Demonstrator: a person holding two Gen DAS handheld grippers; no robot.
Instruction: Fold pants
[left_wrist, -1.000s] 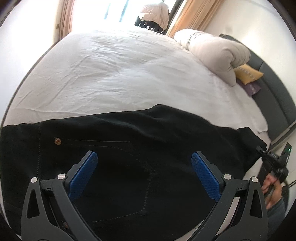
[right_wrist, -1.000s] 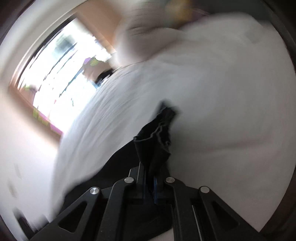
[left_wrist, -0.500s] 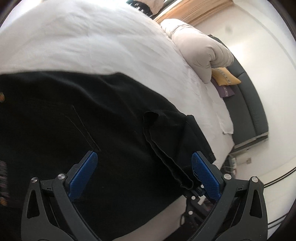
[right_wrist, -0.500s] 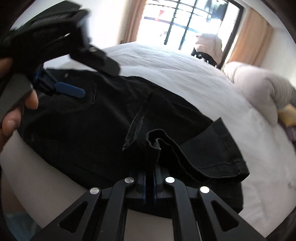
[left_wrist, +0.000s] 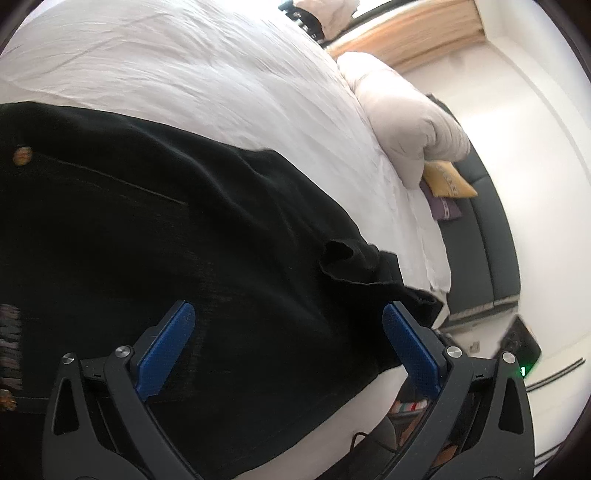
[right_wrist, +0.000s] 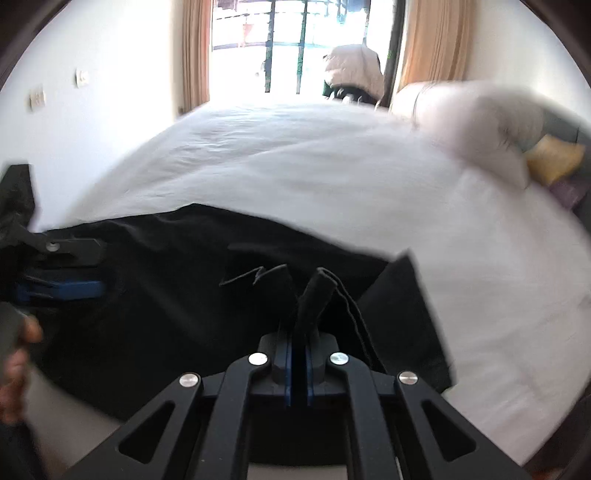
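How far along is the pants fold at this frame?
Early to midway. Done: the black pants lie spread on the white bed, and a leg end is brought back over them. In hand: the right gripper is shut on the bunched hem; the left gripper hovers open. Left: laying the hem flat and the remaining folds.

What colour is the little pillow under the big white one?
Yellow pillow, clearest in the left wrist view.
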